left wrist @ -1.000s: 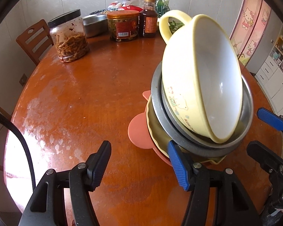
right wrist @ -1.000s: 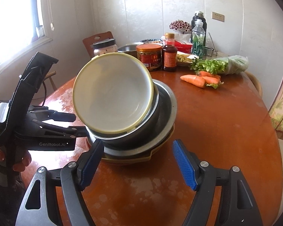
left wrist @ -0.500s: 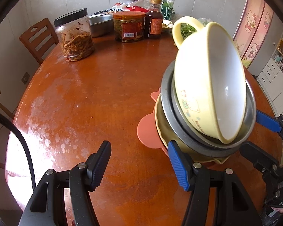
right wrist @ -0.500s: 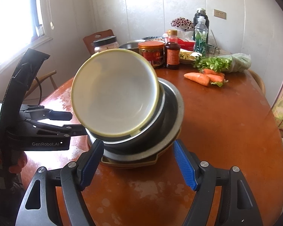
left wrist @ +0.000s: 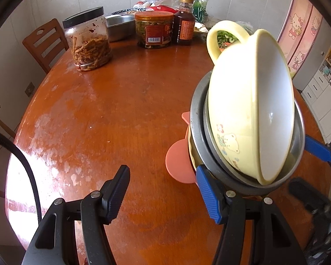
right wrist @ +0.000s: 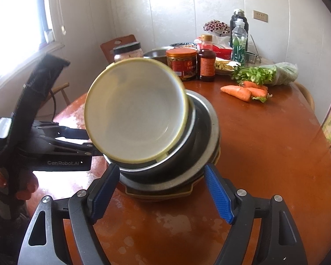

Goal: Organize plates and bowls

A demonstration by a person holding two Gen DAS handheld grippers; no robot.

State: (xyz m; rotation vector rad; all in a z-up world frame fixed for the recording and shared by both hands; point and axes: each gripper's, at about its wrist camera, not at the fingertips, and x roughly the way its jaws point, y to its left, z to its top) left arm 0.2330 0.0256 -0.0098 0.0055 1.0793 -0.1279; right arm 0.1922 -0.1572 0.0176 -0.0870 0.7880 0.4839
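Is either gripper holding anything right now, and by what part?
Nothing looks gripped. The left gripper is open over the table. The right gripper straddles the bowl stack at its base, but its jaws have just been opening and seem not to press.

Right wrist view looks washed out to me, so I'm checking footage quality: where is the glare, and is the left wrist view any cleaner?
Right wrist: window blown out, yellow bowl soft. Left wrist: sharper, sun glare on the table.
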